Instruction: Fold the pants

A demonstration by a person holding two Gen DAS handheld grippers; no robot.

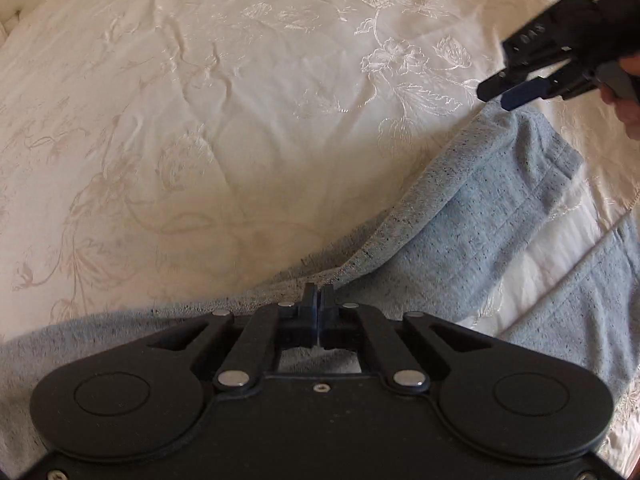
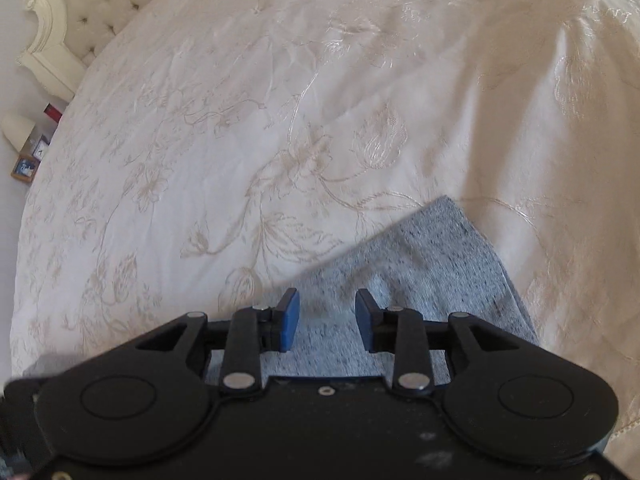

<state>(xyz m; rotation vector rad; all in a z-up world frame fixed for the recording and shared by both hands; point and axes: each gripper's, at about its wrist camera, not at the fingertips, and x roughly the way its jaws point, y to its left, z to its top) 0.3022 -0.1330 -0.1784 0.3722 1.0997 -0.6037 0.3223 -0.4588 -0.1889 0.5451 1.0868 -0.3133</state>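
Evidently the left gripper (image 1: 319, 300) is the anchor here: its fingers are pressed together at about 6 o'clock in the left wrist view, pinching the folded edge of the pants (image 1: 460, 232), which rises into a taut ridge running from the grip toward 2 o'clock. That tension suggests the edge is being held up so the cloth can be carried over or straightened.

The right gripper (image 2: 327, 320) has its blue-padded fingers (image 2: 290, 318) spread, with bare cloth showing in the gap between them and nothing pinched. It hovers over one end of the pants at 6 o'clock in its own view, most likely lining up to take that end or having nothing to hold yet. In the left wrist view the same tool sits at 2 o'clock, just past the far corner of the fabric; whether its tips touch the cloth there I cannot tell.

The pants lie on the cream embroidered bedspread (image 1: 200, 120), toward the near side of the bed. They are a pale blue-grey knit flecked with dark specks, soft and limp. One leg end shows a squared corner at about 4 o'clock in the right wrist view. A second band of the same cloth lies at 4 o'clock in the left view, with white bedding between the two.
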